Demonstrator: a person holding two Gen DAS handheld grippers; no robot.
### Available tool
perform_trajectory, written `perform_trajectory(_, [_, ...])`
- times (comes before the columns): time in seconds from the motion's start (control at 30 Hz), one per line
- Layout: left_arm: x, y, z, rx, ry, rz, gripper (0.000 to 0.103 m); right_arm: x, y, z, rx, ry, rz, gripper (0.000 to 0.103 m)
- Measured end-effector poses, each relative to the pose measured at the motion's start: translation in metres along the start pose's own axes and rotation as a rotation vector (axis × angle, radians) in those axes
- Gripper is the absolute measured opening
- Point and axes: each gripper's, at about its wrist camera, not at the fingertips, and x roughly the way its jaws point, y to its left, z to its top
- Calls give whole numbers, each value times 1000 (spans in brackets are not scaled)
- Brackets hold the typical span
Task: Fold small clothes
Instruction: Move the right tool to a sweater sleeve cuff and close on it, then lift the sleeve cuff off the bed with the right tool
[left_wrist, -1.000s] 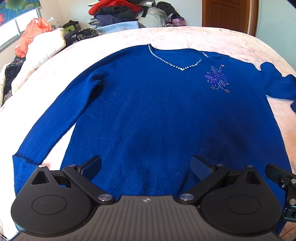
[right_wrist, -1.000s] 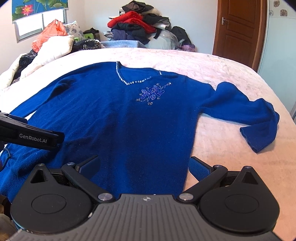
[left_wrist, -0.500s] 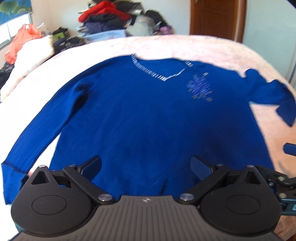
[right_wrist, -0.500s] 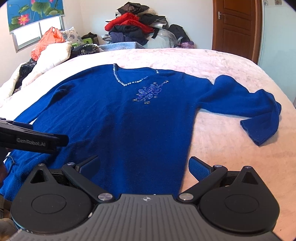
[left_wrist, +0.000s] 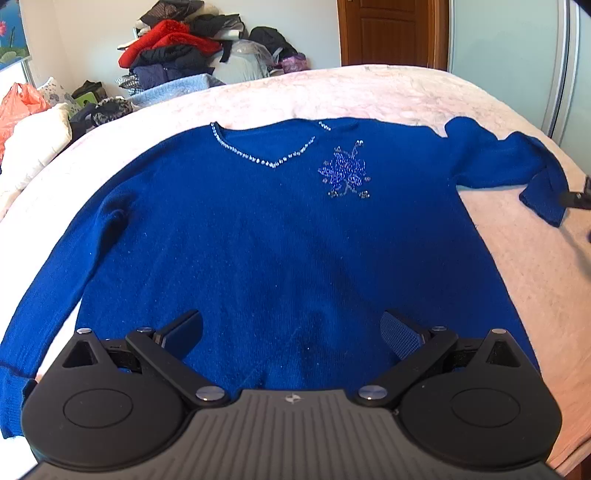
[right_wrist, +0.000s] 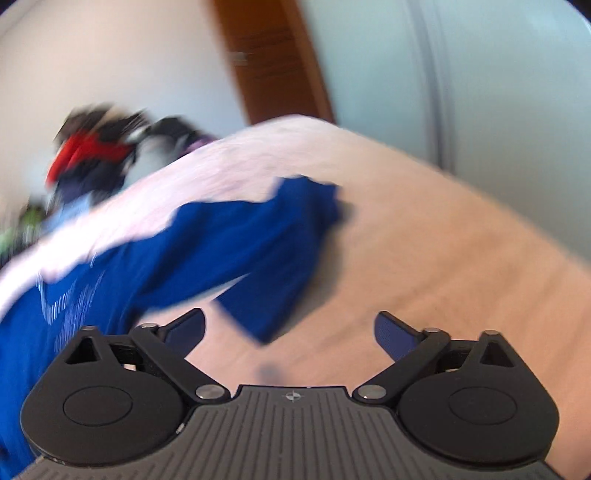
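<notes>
A royal blue sweater (left_wrist: 266, 236) with a beaded V-neck and a beaded flower lies flat, front up, on the pink bed (left_wrist: 369, 96). Its left sleeve runs down the left side; its right sleeve (left_wrist: 517, 166) is bent at the far right. My left gripper (left_wrist: 291, 328) is open and empty, above the sweater's lower hem. My right gripper (right_wrist: 290, 330) is open and empty, close above the bed, with the bent right sleeve (right_wrist: 273, 240) just ahead and left of it. The right wrist view is blurred. A dark part of the right gripper shows at the left wrist view's right edge (left_wrist: 576, 199).
A pile of clothes (left_wrist: 192, 55) sits at the far end of the bed. White bedding and an orange bag (left_wrist: 26, 107) lie at the far left. A wooden door (left_wrist: 391, 33) and pale wardrobe panels (left_wrist: 517, 55) stand behind the bed.
My right gripper has swung right and tilted toward the bent right sleeve, leaving the sweater's hem. My left gripper has shifted right and now centres on the sweater body.
</notes>
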Motion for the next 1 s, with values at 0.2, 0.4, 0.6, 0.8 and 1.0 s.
perform_trajectory(0.2, [4, -1, -1, 10, 29, 14, 103, 23, 17, -1, -69, -4, 40, 64])
perform_trajectory(0.4, [2, 0, -1, 21, 15, 24, 103, 12, 2, 15, -151, 29, 57, 4])
perform_trajectory(0.6, [3, 2, -1, 10, 35, 10, 103, -68, -20, 55, -324, -60, 8, 4])
perform_trajectory(0.8, [2, -2, -4, 27, 43, -4, 103, -131, -27, 109, -503, -109, -56, 4])
perform_trajectory(1.0, [4, -1, -3, 26, 49, 2, 103, -119, -29, 143, -548, -77, -119, 4])
